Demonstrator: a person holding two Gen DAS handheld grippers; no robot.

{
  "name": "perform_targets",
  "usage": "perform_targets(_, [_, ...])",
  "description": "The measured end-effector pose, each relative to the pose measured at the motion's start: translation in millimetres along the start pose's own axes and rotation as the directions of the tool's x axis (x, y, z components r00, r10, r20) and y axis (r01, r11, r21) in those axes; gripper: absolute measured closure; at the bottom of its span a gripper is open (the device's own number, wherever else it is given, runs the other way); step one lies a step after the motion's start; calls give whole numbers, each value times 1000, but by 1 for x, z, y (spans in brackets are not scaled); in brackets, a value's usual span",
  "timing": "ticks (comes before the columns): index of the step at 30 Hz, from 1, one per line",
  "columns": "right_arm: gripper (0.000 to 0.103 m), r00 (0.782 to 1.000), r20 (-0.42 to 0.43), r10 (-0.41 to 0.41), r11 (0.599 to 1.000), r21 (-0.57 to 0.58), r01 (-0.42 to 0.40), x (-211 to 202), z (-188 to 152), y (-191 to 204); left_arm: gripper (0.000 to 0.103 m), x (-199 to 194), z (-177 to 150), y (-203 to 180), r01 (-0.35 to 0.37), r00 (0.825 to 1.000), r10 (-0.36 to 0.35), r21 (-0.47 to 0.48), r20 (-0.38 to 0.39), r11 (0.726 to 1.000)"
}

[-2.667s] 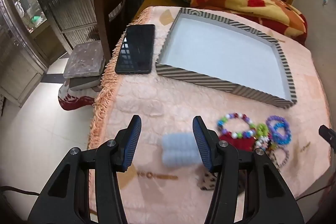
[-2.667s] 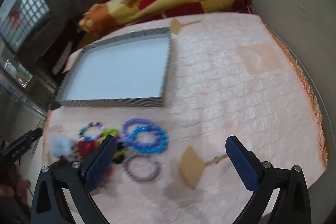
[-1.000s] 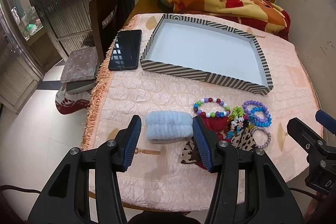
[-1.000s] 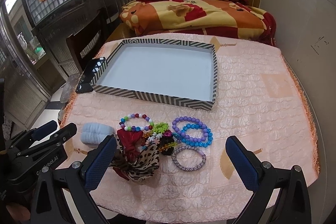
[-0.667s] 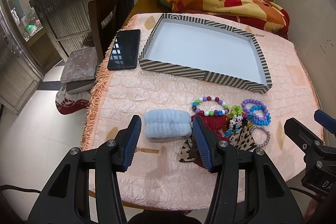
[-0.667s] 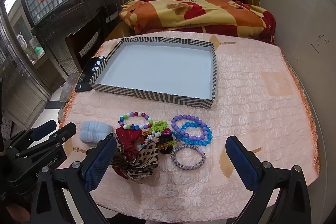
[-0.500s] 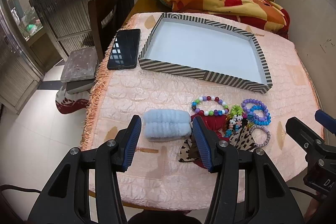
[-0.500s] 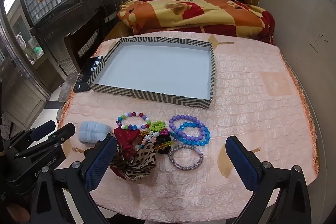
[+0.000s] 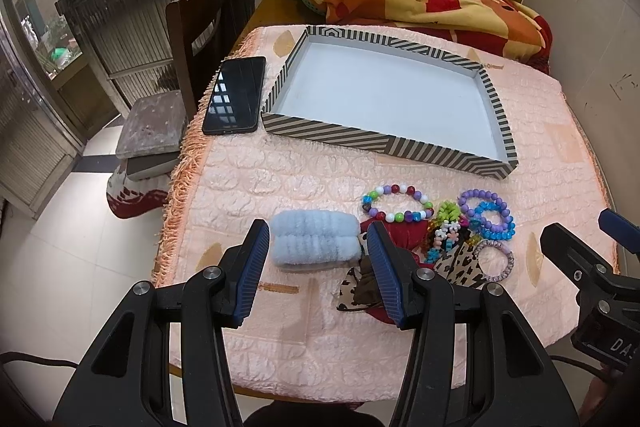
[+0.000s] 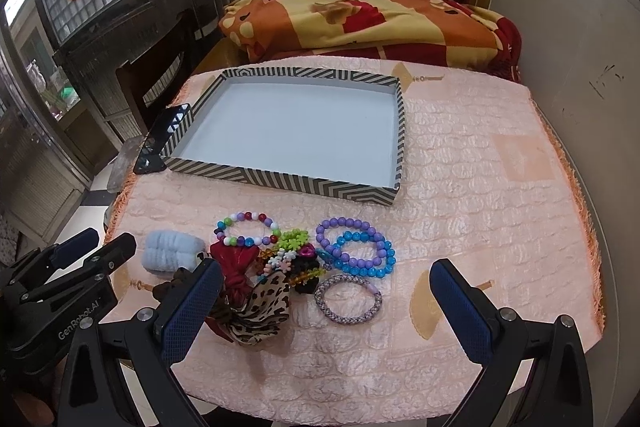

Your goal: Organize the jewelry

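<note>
Nearest the cameras, the left gripper [image 9: 316, 267] hangs above the near left of the bench [image 10: 480, 187], its fingers [image 9: 253, 263] held fairly wide with nothing between the pads; the fluffy pale-blue hair band [image 9: 314, 241] lies just beyond and below the tips, framed by them but untouched. The right gripper [image 10: 324, 303] waits over the near middle, its fingers [image 10: 460, 311] spread very wide and empty; ahead of it sits the jewelry heap, all on the pink quilted cloth: a leopard-print fabric scrunchie [image 10: 262, 307] against a dark red bow [image 10: 236, 263], a grey braided bangle [image 10: 347, 294] to their right, then a tangle of small flower clips [image 10: 290, 251], a multicoloured bead bracelet [image 10: 248, 229] and a purple and blue bead bracelet pair [image 10: 356, 247]. Farther off stands the shallow zebra-striped cardboard tray [image 10: 280, 181], with nothing in it yet, and a black phone [image 9: 236, 95] lies just left of it. The step in hand looks like the first pick, the blue band; to do it well, lower the left fingers straight down so they straddle the band's short width, close gently since it is soft and will squash, lift clear of the red bow beside it, then carry it over the tray's near wall rather than dragging.
</note>
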State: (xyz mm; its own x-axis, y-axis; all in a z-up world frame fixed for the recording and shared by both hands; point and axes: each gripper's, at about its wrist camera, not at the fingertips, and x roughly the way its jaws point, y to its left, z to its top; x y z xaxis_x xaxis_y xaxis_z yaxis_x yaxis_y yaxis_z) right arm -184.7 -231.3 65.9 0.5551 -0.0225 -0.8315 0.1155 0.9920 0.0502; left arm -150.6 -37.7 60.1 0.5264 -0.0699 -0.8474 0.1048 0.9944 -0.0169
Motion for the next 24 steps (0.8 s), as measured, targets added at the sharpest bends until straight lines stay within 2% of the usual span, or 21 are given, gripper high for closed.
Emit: perform_targets(24, [0,1000,-19,10,1000,-10,-10,5,-2,4,52,4,1,2,-8,1000,7,-8,-19,1000])
